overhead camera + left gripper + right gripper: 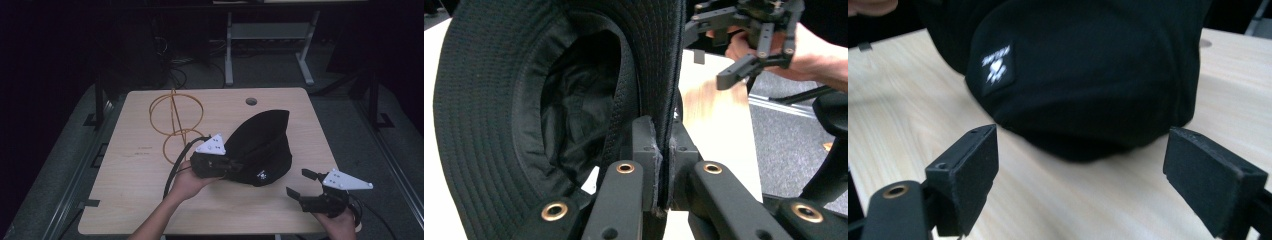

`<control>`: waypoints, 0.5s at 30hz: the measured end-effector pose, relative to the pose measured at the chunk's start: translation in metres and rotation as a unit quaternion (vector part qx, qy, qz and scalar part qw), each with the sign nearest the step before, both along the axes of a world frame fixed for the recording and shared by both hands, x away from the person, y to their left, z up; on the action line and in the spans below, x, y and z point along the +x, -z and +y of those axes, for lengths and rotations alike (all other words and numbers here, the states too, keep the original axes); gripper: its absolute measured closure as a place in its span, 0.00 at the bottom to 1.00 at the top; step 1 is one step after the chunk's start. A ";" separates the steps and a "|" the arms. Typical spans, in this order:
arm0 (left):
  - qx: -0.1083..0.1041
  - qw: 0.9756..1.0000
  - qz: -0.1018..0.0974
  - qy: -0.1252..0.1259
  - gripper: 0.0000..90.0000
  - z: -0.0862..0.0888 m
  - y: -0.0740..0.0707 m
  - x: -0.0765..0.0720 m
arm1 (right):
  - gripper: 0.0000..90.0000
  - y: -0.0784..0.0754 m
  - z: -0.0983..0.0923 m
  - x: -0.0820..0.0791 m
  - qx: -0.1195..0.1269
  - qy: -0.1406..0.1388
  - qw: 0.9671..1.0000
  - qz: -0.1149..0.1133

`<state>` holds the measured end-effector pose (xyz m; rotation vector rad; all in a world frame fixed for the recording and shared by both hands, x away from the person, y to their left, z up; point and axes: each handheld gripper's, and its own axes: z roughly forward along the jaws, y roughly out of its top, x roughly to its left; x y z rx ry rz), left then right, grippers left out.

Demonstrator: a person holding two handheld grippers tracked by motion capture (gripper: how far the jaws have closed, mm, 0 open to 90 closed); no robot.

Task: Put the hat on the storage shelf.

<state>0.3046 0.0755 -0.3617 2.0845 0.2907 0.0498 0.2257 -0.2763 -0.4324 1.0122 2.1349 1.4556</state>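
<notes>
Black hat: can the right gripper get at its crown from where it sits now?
Probably yes. The right gripper is open and apart from the hat, with bare table between; the left gripper clamps the brim on the far side.

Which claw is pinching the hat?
The left gripper. Its jaws are squeezed shut on the hat brim. The right gripper has its jaws wide open, not touching the hat.

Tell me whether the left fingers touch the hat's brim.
Touching. The left gripper view shows the left gripper's fingers pinching the black hat's brim, no gap at either pad.
</notes>
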 end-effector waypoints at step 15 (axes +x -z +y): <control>-0.001 1.000 -0.002 0.018 0.95 -0.003 0.001 -0.004 | 0.16 -0.004 0.008 0.042 0.007 -0.002 1.000 0.024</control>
